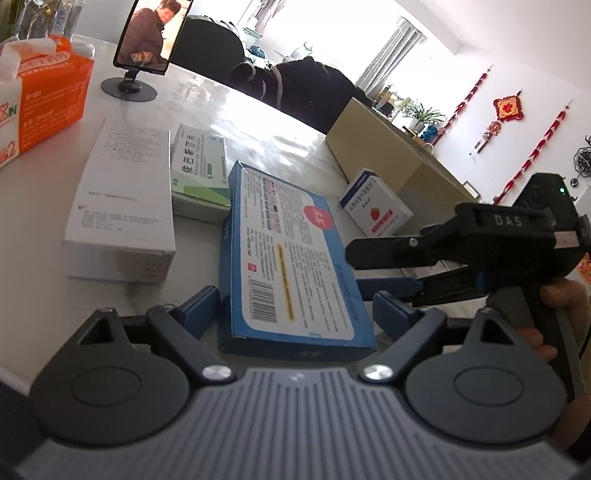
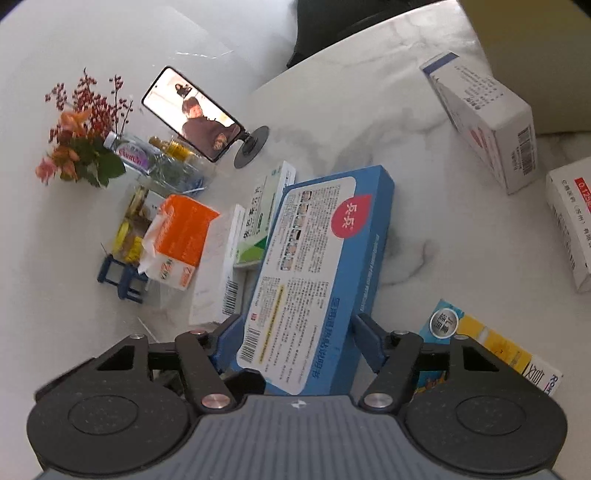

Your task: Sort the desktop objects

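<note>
A flat blue box [image 1: 291,251] with a white printed label lies lengthwise on the white table [image 1: 258,122], beside a green box. In the left wrist view its near end sits between the fingers of my left gripper [image 1: 295,295], and both pads rest against its long sides. My right gripper [image 1: 352,267] comes in from the right, held by a hand, with its fingertips at the box's right edge. In the right wrist view the blue box [image 2: 317,258] fills the gap of the right gripper [image 2: 295,317], with a finger against each long side.
Left of the blue box lie a green box [image 1: 197,173] and a long white box [image 1: 122,192]. Behind them are an orange tissue pack [image 1: 48,99] and a phone on a stand [image 1: 147,33]. To the right lie a strawberry-marked box [image 1: 375,206] and a yellow-blue box [image 2: 491,350].
</note>
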Available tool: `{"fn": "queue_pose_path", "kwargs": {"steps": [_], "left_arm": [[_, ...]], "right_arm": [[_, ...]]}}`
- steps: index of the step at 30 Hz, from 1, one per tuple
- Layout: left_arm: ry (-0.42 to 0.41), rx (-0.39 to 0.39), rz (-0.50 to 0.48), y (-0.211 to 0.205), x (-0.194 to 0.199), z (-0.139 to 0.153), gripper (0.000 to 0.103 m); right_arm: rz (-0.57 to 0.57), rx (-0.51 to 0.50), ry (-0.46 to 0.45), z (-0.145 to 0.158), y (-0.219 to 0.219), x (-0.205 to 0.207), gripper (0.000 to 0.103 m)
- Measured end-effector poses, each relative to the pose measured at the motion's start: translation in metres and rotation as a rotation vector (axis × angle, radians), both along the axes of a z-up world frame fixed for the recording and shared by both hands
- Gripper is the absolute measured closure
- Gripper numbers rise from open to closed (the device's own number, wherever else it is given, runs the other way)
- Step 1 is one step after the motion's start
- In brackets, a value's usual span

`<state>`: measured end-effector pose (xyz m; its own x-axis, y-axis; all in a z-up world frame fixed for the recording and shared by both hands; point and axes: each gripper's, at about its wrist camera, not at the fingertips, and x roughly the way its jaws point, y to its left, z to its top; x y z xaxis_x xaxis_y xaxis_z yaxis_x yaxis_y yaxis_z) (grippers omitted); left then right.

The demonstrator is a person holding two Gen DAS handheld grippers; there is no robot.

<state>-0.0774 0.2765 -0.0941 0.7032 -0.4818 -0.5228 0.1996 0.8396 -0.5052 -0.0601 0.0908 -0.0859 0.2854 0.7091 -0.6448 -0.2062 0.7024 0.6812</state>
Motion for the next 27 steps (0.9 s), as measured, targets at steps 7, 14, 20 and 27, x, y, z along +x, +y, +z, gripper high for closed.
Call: {"fn": "queue_pose_path", "kwargs": {"steps": [7,14,20,27], "left_arm": [[0.033,0.015,0.025,0.009,-0.023,0.006,0.013],[0.048,0.006,0.066,0.014,-0.042,0.007,0.013],[0.054,-0.008,0.091,0.016,-0.055,0.006,0.014],[0.110,-0.075,0.186,0.030,-0.066,0.001,0.021]], "right_arm": [[0.074,-0.008,0.000,0.000,0.013,-0.019,0.031],[0.130,0.010,0.014,0.002,0.020,-0.037,0.031],[0.156,0.015,0.016,0.004,0.021,-0.049,0.031],[0.111,0.033,-0.025,0.012,0.009,-0.047,0.031]]}}
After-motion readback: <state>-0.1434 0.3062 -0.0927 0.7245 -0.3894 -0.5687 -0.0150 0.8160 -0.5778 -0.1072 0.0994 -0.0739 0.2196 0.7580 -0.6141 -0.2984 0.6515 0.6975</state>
